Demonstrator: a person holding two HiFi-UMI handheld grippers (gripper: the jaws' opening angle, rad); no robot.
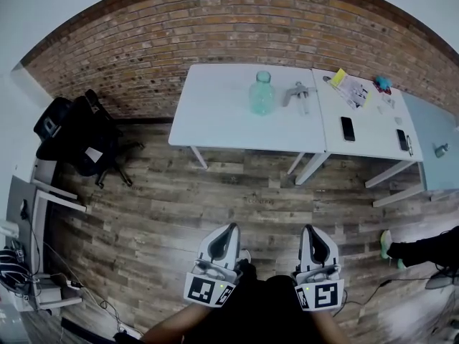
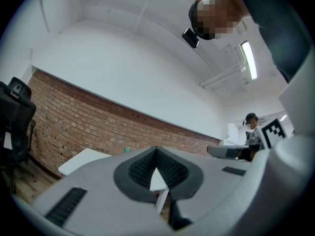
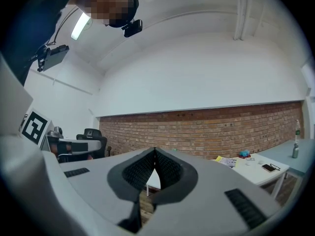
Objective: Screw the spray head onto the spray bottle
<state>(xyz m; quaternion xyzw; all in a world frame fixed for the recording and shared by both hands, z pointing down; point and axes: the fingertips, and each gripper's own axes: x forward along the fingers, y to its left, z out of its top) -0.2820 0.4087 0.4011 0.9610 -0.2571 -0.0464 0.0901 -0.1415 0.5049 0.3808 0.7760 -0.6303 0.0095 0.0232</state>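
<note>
Grey left gripper (image 1: pixel 228 228) and right gripper (image 1: pixel 310 229) closed, empty; spray bottle (image 1: pixel 262 94) stands on table (image 1: pixel 215 117).

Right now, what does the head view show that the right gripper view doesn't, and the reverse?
Head view only: the bottle and spray head, apart on the table, with the left gripper and right gripper well short of it.
Right gripper view only: its own jaws close up, shut on nothing and covering that part of the table, plus a ceiling light.
Both: the brick wall, the chair and a phone.
</note>
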